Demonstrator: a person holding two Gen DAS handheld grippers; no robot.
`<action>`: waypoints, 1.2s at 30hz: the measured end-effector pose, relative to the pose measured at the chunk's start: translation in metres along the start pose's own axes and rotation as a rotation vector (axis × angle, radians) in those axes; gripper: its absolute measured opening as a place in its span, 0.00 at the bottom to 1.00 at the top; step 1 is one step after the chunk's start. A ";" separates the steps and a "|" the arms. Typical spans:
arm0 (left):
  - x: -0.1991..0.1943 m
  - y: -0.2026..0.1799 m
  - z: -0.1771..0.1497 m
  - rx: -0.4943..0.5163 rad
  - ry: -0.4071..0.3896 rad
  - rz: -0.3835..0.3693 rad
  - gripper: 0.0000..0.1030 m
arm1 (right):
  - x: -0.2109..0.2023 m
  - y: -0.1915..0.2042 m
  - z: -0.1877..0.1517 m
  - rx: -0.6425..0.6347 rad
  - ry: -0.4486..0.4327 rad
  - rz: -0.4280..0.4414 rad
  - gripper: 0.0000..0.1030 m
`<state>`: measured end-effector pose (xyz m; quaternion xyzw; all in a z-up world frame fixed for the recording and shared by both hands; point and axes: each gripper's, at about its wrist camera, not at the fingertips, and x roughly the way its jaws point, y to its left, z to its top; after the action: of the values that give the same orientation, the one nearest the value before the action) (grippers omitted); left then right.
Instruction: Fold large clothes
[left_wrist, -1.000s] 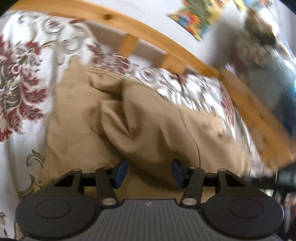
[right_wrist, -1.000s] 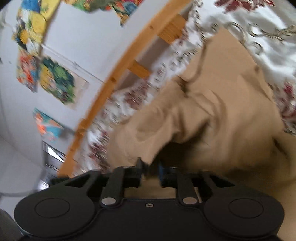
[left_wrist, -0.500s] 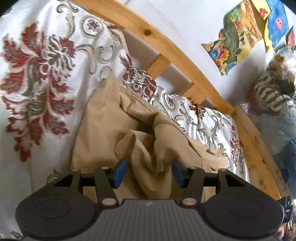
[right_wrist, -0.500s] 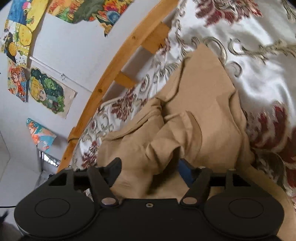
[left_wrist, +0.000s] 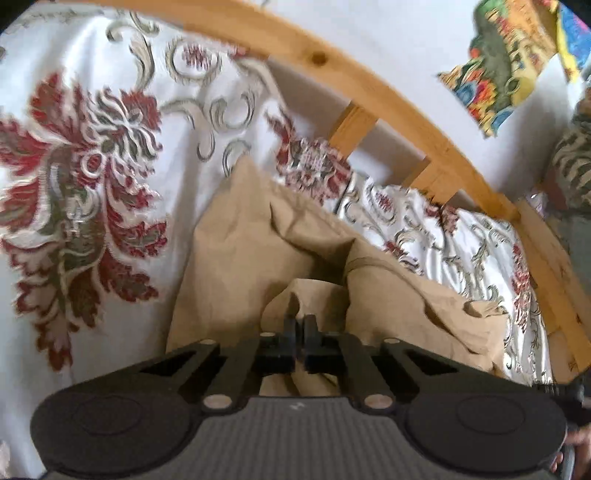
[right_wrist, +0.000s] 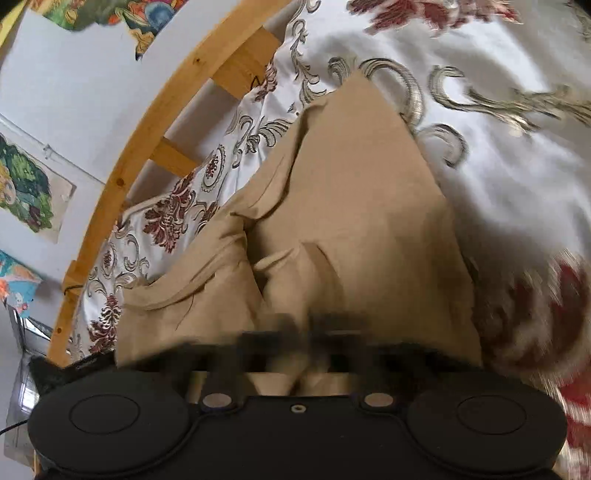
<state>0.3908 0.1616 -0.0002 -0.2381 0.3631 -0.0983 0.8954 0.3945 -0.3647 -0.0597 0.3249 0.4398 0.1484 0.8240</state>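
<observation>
Garment: a tan garment (left_wrist: 236, 258) (right_wrist: 362, 206) lies crumpled on the floral bedspread (left_wrist: 81, 155) (right_wrist: 517, 155), near the wooden bed rail (left_wrist: 369, 88) (right_wrist: 133, 158)
Long axis: runs from the grippers away toward the rail; one flat end tapers to a point aimed at the far bedspread, the near part is bunched into folds
Left gripper: left gripper (left_wrist: 300, 328) has its fingers pressed together on a raised fold of the tan cloth
Right gripper: right gripper (right_wrist: 301, 325) is blurred by motion; its fingers look drawn close with cloth at their tips, but a grip cannot be told for sure
Wall: colourful pictures (left_wrist: 506, 62) (right_wrist: 26, 188) hang above the rail
</observation>
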 end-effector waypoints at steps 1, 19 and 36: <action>-0.005 -0.001 -0.005 0.001 -0.013 -0.001 0.03 | 0.001 0.006 0.005 -0.041 -0.025 -0.009 0.00; -0.001 -0.021 -0.034 0.214 0.004 0.178 0.14 | 0.018 0.033 0.007 -0.644 -0.291 -0.317 0.18; 0.026 -0.103 -0.023 0.424 -0.120 0.196 0.50 | 0.047 0.111 -0.026 -0.946 -0.406 -0.268 0.44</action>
<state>0.3932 0.0548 0.0212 -0.0137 0.3018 -0.0708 0.9506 0.4044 -0.2463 -0.0256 -0.1192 0.1941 0.1582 0.9608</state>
